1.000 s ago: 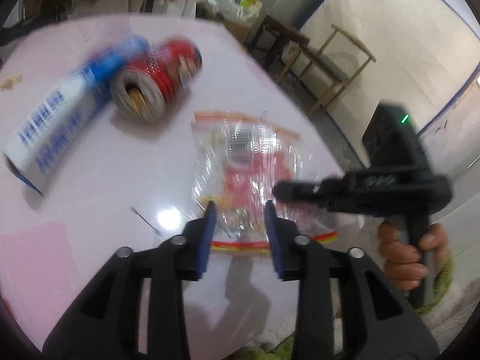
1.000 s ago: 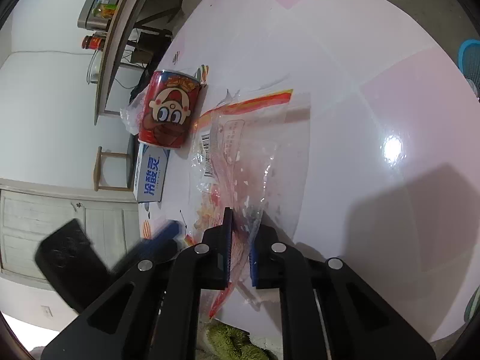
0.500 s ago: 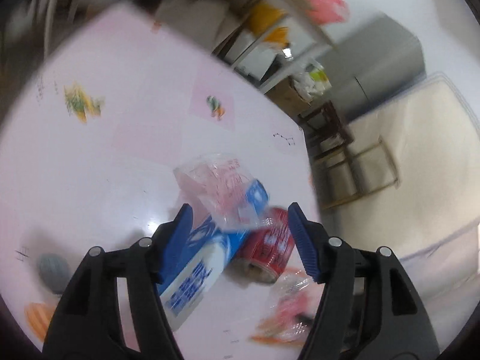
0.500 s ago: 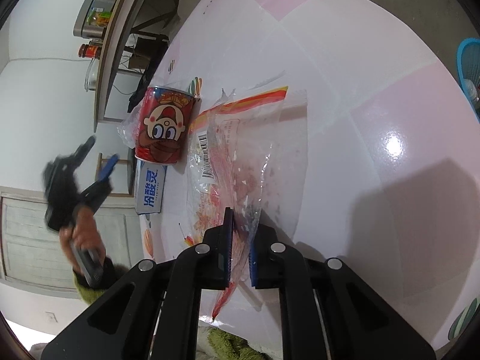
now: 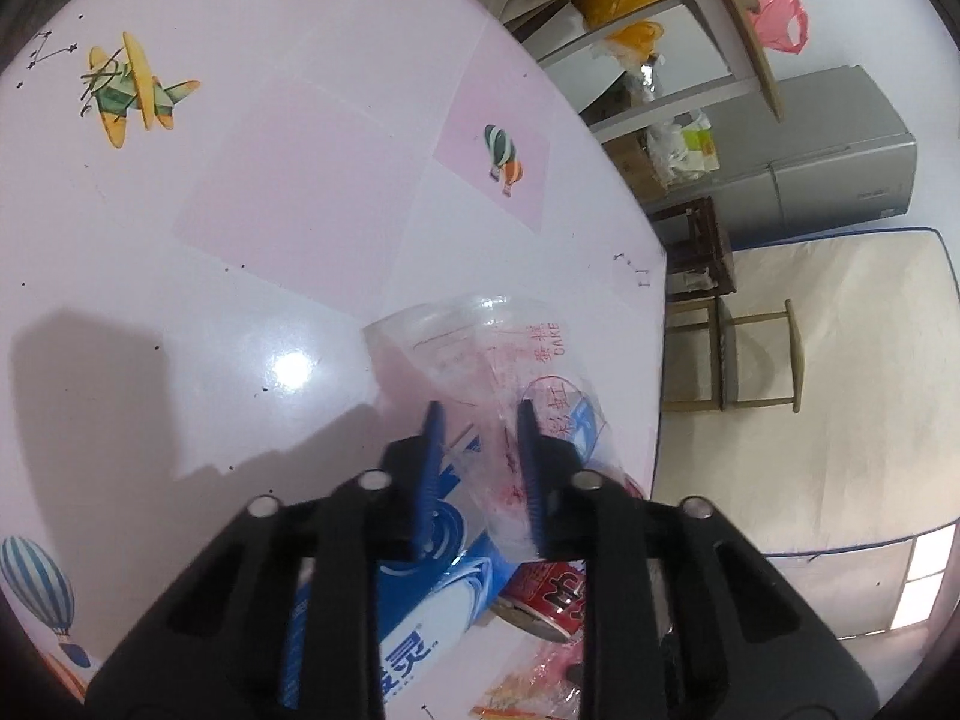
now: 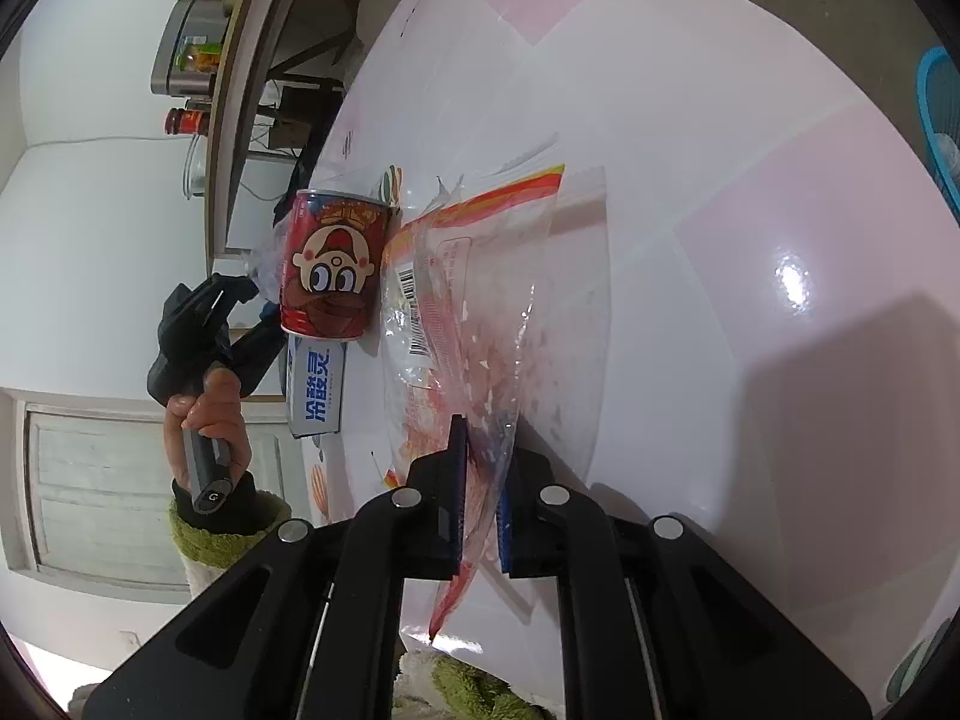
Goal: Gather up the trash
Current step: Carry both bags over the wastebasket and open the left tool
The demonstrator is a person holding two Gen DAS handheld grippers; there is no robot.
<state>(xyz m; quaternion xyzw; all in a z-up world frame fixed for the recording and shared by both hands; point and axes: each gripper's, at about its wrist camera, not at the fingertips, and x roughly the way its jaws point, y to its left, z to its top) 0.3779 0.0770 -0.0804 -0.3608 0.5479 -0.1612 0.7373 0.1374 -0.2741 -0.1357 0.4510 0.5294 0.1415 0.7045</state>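
Observation:
My left gripper (image 5: pixel 478 420) is closed on a clear plastic wrapper with red print (image 5: pixel 480 360), above a blue-and-white box (image 5: pixel 414 618) and a red can (image 5: pixel 549 594) lying on the table. My right gripper (image 6: pixel 483 474) is shut on the near edge of a large clear bag with a red-orange stripe (image 6: pixel 480 300), which lies flat on the table. The red can with a cartoon face (image 6: pixel 333 267) and the blue-and-white box (image 6: pixel 316 375) sit left of that bag. The left gripper's body and the hand holding it (image 6: pixel 204 354) show beyond them.
The round table (image 5: pixel 240 210) has a white and pink cover with plane and balloon prints. Chairs (image 5: pixel 744 360), a grey fridge (image 5: pixel 810 162) and shelves stand beyond its far edge. A blue basket (image 6: pixel 942 120) is on the floor at the right.
My left gripper left the large bag, swung over to the box and can, and narrowed from wide open onto the small clear wrapper. My right gripper kept its grip on the large bag.

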